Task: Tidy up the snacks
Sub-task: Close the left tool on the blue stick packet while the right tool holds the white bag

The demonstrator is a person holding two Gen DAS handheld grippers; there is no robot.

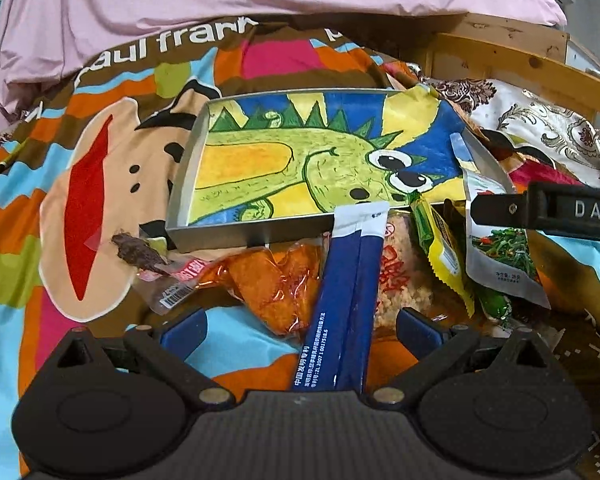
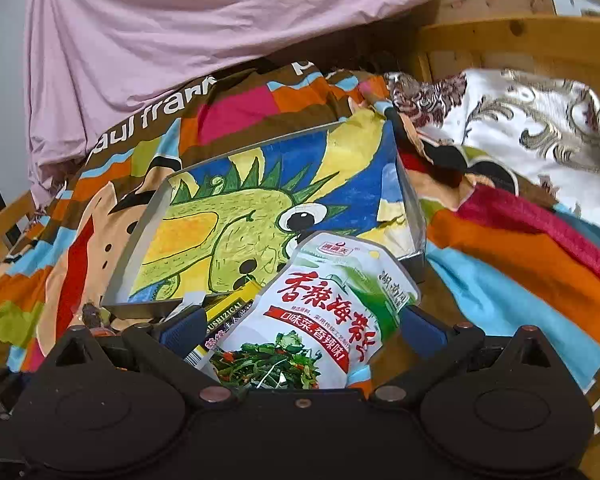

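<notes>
A blue sachet (image 1: 342, 300) lies between the wide-open jaws of the left gripper (image 1: 300, 326), its tip on the tray (image 1: 216, 236) rim. A seaweed pouch (image 2: 320, 312) lies between the right gripper's (image 2: 300, 326) jaws; grip cannot be judged. Loading is underway; both packets are next to be lifted over the rim.

One tray (image 1: 216, 236), six snack packets, two tools.

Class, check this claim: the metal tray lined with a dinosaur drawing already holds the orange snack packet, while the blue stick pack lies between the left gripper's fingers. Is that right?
Not quite. The left wrist view shows the orange snack packet lying on the blanket in front of the tray, outside it, not inside. The rest stands: the tray is lined with a dinosaur drawing, and the blue stick pack lies between the left gripper's open fingers.
</notes>
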